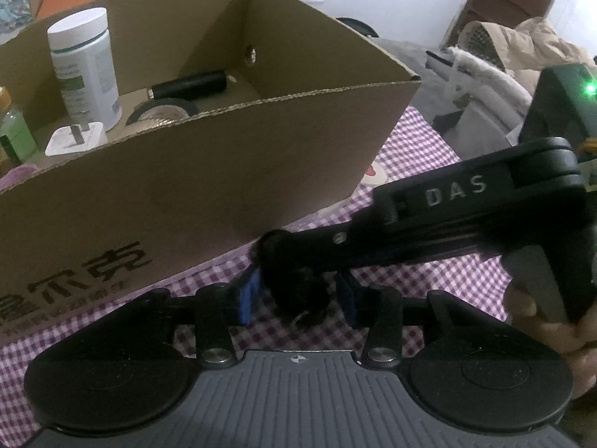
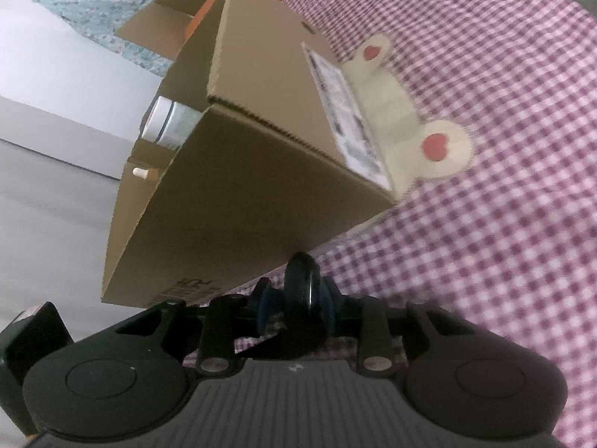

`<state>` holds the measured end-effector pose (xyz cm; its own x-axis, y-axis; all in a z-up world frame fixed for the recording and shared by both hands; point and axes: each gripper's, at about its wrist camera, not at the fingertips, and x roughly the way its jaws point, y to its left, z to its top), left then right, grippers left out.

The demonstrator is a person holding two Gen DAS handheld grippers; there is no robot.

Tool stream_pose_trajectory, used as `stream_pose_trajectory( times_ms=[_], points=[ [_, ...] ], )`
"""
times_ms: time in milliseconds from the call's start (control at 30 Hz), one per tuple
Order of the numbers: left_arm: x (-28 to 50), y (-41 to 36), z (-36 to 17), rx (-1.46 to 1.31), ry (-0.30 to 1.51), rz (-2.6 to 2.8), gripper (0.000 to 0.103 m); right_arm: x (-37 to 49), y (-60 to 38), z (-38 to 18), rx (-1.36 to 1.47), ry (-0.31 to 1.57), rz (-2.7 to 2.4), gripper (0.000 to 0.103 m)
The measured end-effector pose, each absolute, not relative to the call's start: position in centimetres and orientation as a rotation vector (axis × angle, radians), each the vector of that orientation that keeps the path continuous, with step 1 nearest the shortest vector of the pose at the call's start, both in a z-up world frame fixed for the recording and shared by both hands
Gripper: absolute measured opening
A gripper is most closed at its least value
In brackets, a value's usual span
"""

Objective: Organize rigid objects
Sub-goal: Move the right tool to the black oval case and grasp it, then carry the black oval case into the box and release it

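While the cardboard box (image 1: 209,171) stands on the checked cloth (image 1: 418,149), the right gripper (image 2: 294,298) has its jaws narrow, clamped on a black wheel-like object (image 2: 303,291) — and the left gripper (image 1: 296,298) jaws sit either side of it, apparently not pressing — just before the box.

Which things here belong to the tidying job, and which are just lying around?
Job: black round object, cardboard box, white bottle, black cylinder, tape roll, white plug.
Lying about: checked cloth, beige coat, floral fabric.
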<state>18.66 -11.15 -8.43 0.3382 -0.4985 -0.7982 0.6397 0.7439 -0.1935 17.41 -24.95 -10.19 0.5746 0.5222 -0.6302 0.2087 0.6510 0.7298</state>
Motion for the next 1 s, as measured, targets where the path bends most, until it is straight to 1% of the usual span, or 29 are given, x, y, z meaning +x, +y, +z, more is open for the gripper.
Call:
stream_pose_trajectory(
  times_ms=[100, 233, 300, 367, 400, 433, 533, 767, 1000],
  points=[
    [18.7, -11.0, -8.5, 0.160, 0.972, -0.748, 0.043, 17.7, -24.4, -9.8, 0.874, 0.951, 0.228, 0.031],
    [18.6, -11.1, -8.6, 0.173, 0.969, -0.748, 0.043, 18.5, -23.8, -10.0, 0.883, 0.950, 0.246, 0.029],
    [18.5, -11.2, -8.6, 0.182, 0.963, -0.743, 0.042, 19.0, -23.2, -10.2, 0.862, 0.951, 0.232, 0.024],
    [18.4, -11.2, -8.6, 0.186, 0.961, -0.735, 0.038, 19.3, -23.0, -10.5, 0.875, 0.951, 0.232, 0.018],
    [18.5, -11.2, -8.6, 0.187, 0.961, -0.730, 0.035, 19.4, -22.9, -10.6, 0.878, 0.949, 0.229, 0.017],
    [18.5, -11.1, -8.5, 0.187, 0.962, -0.725, 0.031, 18.8, -23.0, -10.8, 0.881, 0.945, 0.230, 0.017],
    [18.5, -10.9, -8.4, 0.175, 0.973, -0.727, 0.028, 18.2, -23.3, -10.9, 0.885, 0.937, 0.229, 0.017],
    [16.8, -10.4, -6.9, 0.190, 0.933, -0.735, 0.028, 15.9, -24.0, -10.2, 0.893, 0.913, 0.256, 0.017],
    [14.3, -9.1, -3.4, 0.184, 0.848, -0.743, 0.028, 13.0, -23.9, -6.3, 0.844, 0.849, 0.307, 0.017]
  ],
)
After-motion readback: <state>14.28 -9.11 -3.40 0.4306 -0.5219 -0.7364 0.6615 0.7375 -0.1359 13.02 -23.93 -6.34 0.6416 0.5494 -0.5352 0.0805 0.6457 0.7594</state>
